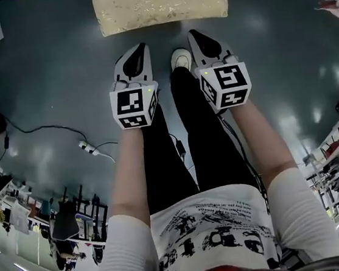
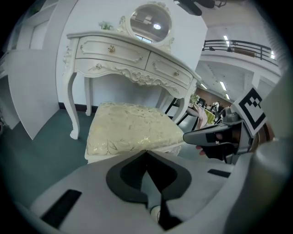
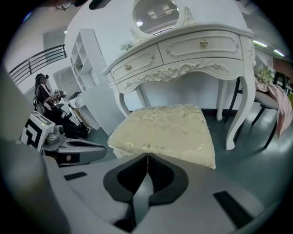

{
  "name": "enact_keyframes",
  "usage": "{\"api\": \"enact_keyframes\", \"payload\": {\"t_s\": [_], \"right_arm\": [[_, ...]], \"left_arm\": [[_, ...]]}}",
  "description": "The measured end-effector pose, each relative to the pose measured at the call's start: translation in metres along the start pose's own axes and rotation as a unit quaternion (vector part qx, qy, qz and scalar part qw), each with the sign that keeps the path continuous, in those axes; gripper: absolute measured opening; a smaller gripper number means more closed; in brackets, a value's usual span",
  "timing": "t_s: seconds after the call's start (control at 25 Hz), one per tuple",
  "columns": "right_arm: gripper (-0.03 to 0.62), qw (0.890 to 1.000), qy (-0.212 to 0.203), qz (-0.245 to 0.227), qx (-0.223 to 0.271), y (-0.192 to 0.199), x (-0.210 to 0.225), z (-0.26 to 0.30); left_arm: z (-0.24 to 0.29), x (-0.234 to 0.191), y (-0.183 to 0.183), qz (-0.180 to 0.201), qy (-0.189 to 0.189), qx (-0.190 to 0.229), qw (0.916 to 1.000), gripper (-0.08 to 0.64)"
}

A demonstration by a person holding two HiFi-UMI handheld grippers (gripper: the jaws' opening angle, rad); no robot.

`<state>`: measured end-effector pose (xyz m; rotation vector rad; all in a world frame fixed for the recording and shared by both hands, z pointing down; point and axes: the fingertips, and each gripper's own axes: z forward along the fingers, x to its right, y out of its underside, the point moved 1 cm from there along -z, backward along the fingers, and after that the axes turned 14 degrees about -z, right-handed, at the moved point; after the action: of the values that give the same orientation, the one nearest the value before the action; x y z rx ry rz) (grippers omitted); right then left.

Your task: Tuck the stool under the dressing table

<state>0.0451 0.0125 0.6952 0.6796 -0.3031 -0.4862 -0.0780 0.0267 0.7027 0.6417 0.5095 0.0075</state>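
Note:
The stool has a cream cushioned seat and lies at the top of the head view, just beyond both grippers. It stands in front of the white dressing table, which has carved drawers and an oval mirror; the seat is partly under the table's front edge. My left gripper is shut and empty, its tips a short way off the seat's near edge. My right gripper is also shut and empty, close to the same edge.
A dark green floor surrounds the stool. A cable with a white power strip lies at the left. The person's legs and one white shoe are between the grippers. A chair with pink cloth stands right of the table.

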Motion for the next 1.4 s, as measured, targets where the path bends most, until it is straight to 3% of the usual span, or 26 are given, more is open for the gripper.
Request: {"api": "enact_keyframes", "payload": {"t_s": [0.44, 0.6, 1.4], "right_arm": [[0.018, 0.999, 0.024, 0.006, 0.02, 0.047, 0.009, 0.053], [0.019, 0.999, 0.017, 0.004, 0.03, 0.044, 0.008, 0.062], [0.018, 0.999, 0.014, -0.026, 0.021, 0.03, 0.031, 0.068]], "left_arm": [[0.05, -0.029, 0.03, 0.02, 0.002, 0.035, 0.9992, 0.02], [0.062, -0.033, 0.023, 0.026, -0.016, 0.037, 0.9989, 0.02], [0.078, -0.028, 0.003, 0.022, -0.015, 0.015, 0.9995, 0.02]]}}
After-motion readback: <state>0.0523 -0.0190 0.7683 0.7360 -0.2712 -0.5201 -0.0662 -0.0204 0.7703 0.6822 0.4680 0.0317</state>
